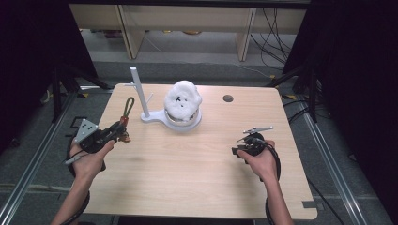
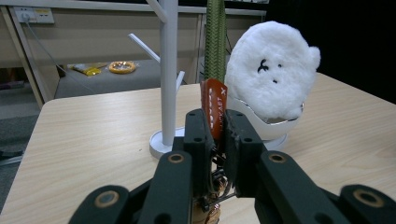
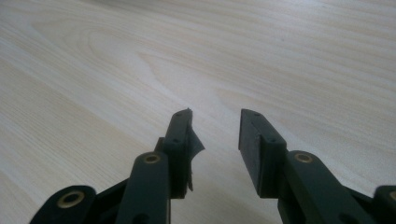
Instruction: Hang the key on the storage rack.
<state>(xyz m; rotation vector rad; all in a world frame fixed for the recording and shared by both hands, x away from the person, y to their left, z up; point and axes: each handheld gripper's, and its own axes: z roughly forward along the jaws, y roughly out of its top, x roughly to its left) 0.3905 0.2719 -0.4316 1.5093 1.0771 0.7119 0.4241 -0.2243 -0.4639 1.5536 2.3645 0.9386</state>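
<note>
my left gripper [image 2: 215,135] pinches the keychain's orange tag [image 2: 213,109] — its green loop [image 2: 215,42] stands up. ahead, white stand [image 2: 168,70] and plush [image 2: 271,70]. my right gripper [image 3: 215,121] gapes, holding nothing.

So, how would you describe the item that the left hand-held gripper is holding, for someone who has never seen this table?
Start from the white stand with pegs at the far middle of the wooden table, beside a fluffy white plush. Left of it, the left hand-held gripper is shut on a keychain strap. It is the one braided olive-green loop, with an orange tag.
</note>
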